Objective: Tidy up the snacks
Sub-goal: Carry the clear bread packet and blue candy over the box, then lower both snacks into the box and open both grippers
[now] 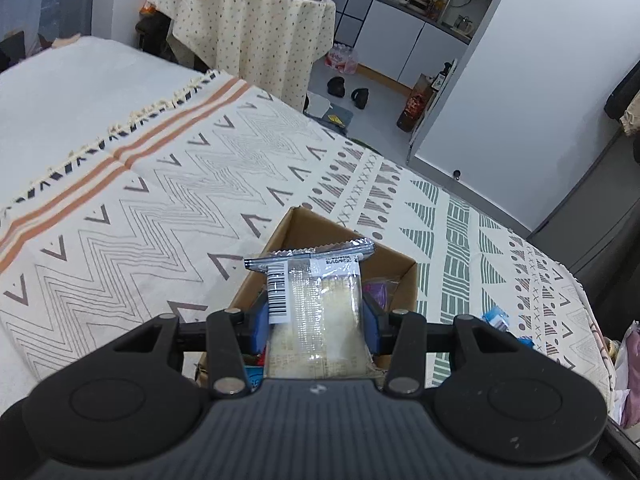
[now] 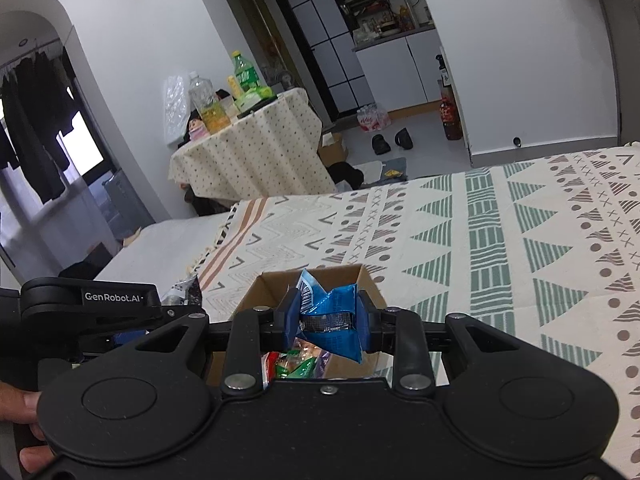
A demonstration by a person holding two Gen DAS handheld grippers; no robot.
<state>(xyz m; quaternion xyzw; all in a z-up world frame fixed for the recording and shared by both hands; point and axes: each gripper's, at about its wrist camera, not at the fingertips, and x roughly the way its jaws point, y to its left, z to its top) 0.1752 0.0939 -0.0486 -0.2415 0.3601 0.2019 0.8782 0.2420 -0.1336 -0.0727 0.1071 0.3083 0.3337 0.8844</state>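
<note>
An open cardboard box (image 1: 396,264) sits on the patterned blanket, with several snack packets inside. My left gripper (image 1: 318,320) is shut on a clear packet of pale biscuits (image 1: 320,304) with a barcode label, held above the box's near side. In the right wrist view the same box (image 2: 360,276) lies just ahead, holding colourful snacks (image 2: 296,364). My right gripper (image 2: 326,320) is shut on a crumpled blue snack packet (image 2: 332,312) over the box opening. The left gripper's black body (image 2: 88,304) shows at the left, with a silver packet end (image 2: 186,290) beside it.
The patterned blanket (image 1: 160,200) covers a bed. Blue packets (image 1: 498,318) lie on the blanket right of the box. A round table with a dotted cloth (image 2: 248,152) carries bottles beyond the bed. A hand (image 2: 20,408) grips the handle at lower left.
</note>
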